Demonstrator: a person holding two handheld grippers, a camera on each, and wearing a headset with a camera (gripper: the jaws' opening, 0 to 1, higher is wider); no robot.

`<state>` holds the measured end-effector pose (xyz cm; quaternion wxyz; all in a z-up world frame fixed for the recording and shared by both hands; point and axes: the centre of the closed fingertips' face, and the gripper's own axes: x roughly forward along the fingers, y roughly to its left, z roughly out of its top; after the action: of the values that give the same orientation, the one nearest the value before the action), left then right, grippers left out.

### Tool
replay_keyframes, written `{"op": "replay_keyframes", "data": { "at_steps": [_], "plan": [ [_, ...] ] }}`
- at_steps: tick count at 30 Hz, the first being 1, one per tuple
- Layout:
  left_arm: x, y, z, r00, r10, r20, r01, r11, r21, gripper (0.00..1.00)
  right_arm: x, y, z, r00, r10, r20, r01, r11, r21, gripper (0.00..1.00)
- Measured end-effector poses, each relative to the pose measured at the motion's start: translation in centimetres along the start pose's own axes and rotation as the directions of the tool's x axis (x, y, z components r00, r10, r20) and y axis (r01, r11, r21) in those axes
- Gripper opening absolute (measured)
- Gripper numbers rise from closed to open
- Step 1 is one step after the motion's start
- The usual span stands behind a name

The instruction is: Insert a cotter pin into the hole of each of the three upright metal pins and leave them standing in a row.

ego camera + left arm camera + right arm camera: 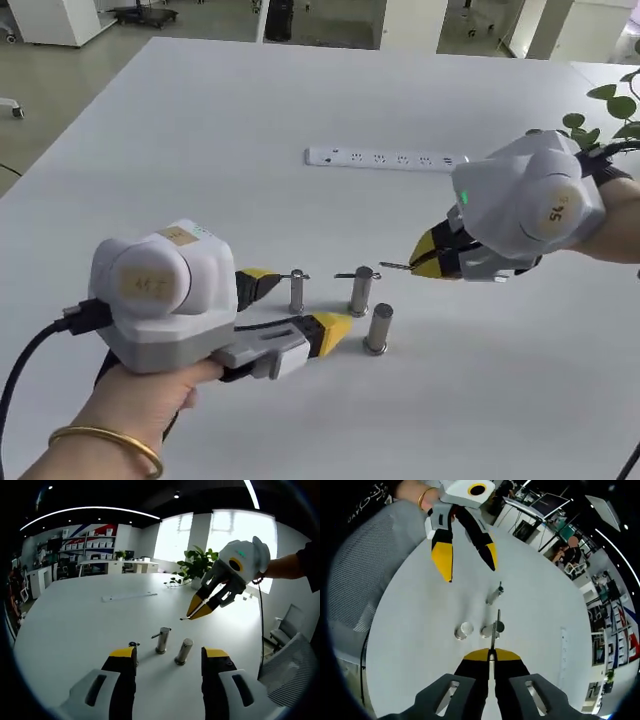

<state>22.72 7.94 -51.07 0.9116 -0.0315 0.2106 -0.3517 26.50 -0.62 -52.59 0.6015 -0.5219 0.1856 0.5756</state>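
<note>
Left gripper (312, 303): you hold it low over the white table (200, 130). Its jaws are spread wide and grip nothing.
Right gripper (418, 260): its jaws are pressed together on cotter pin A (396, 266). The free end points toward the middle pin, near it but apart.
Thin pin (297, 291): upright, just ahead of your left jaws, with cotter pin B (297, 274) at its top.
Middle pin (361, 290): upright, with cotter pin C (345, 275) crosswise through its head.
Near pin (378, 328): upright, just beside the middle pin.
Power strip (385, 158): flat on the table, well behind the pins.
</note>
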Motion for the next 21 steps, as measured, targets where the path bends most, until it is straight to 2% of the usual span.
{"op": "replay_keyframes", "data": {
  "at_steps": [5, 10, 21],
  "plan": [
    [0.3, -0.9, 0.4, 0.9993, -0.033, 0.017, 0.034, 0.998, -0.054, 0.41, -0.2, 1.3, 1.6, 0.9998, 0.001, 0.022, -0.001, 0.999, -0.037, 0.0],
    [0.7, -1.8, 0.6, 0.9977, -0.063, 0.025, 0.066, 0.99, -0.127, 0.34, -0.2, 2.1, 2.9, 0.9987, -0.013, 0.049, 0.015, 0.999, -0.044, 0.0],
    [1.2, -2.8, 0.5, 0.9945, -0.103, 0.019, 0.105, 0.972, -0.208, 0.19, -0.2, 3.0, 4.5, 0.9958, -0.023, 0.089, 0.028, 0.998, -0.05, 0.0]
  ]
}}
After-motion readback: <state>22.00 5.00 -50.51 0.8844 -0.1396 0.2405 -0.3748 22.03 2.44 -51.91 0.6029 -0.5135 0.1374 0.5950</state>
